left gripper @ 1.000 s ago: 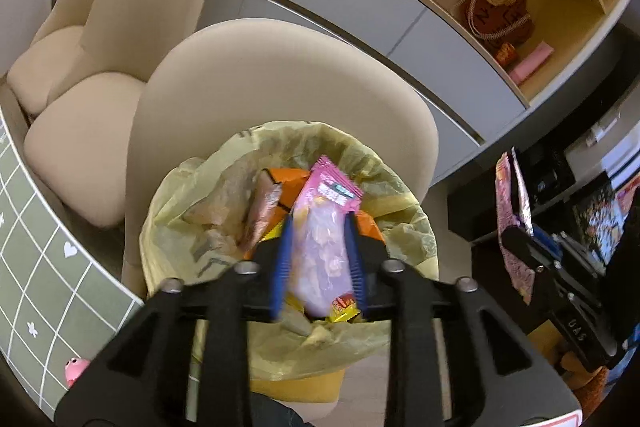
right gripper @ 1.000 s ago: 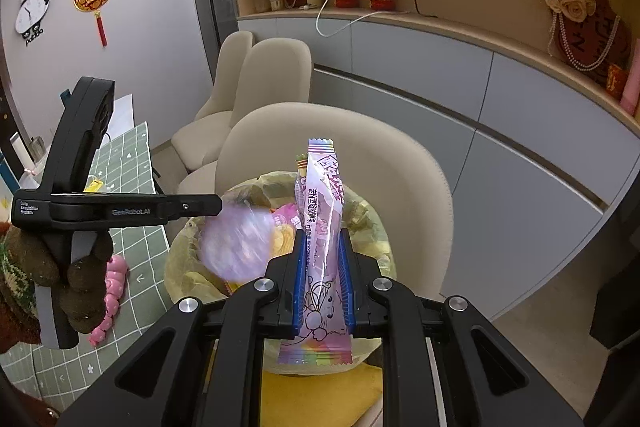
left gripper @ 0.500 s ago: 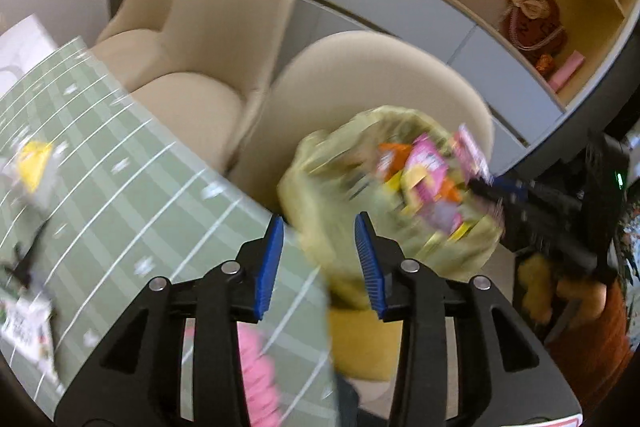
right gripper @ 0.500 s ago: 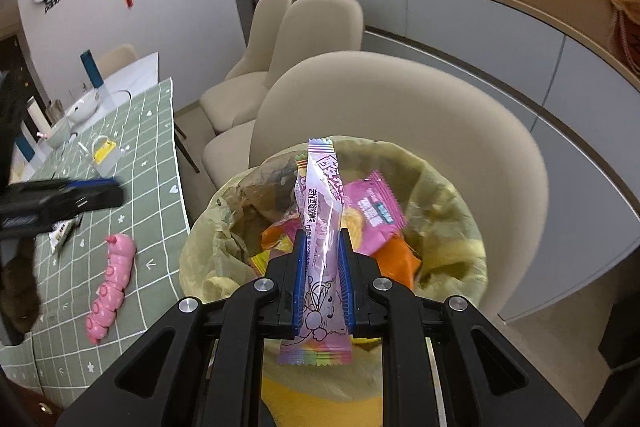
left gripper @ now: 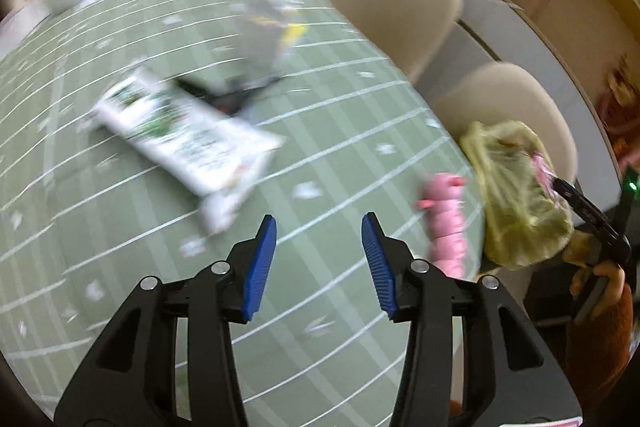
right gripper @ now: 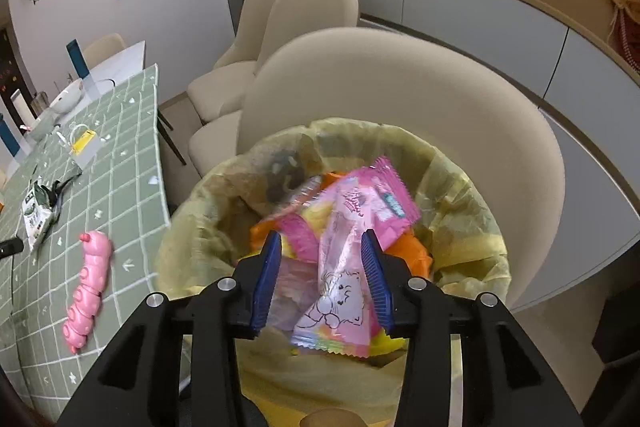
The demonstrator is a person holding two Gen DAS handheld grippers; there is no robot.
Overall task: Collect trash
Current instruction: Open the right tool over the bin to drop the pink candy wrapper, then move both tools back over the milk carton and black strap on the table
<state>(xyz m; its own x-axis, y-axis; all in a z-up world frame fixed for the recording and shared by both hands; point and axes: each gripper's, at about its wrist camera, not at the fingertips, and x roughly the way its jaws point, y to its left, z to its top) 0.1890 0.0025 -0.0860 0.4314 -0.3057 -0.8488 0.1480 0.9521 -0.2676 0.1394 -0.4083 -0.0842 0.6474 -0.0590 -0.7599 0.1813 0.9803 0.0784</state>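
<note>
I see a green checked surface (left gripper: pixel 320 155) with 3 beige chairs (right gripper: pixel 400 99) along its edge. My left claw (left gripper: pixel 318 259) has just been opening, empty. Only the left view, upper left, shows the white wrapper (left gripper: pixel 188 139). My right claw (right gripper: pixel 320 279) has just been opening; the pink wrapper (right gripper: pixel 344 291) hangs loose over the lined bin (right gripper: pixel 460 211).

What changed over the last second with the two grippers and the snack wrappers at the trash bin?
The left gripper dropped its pink wrapper into the bin, swung away over the green tablecloth, and its jaws have just been opening, empty. The right gripper has just opened its jaws, releasing the bear-print wrapper, which is tipping into the bin. The pink toy and the white packet stayed put.
</note>
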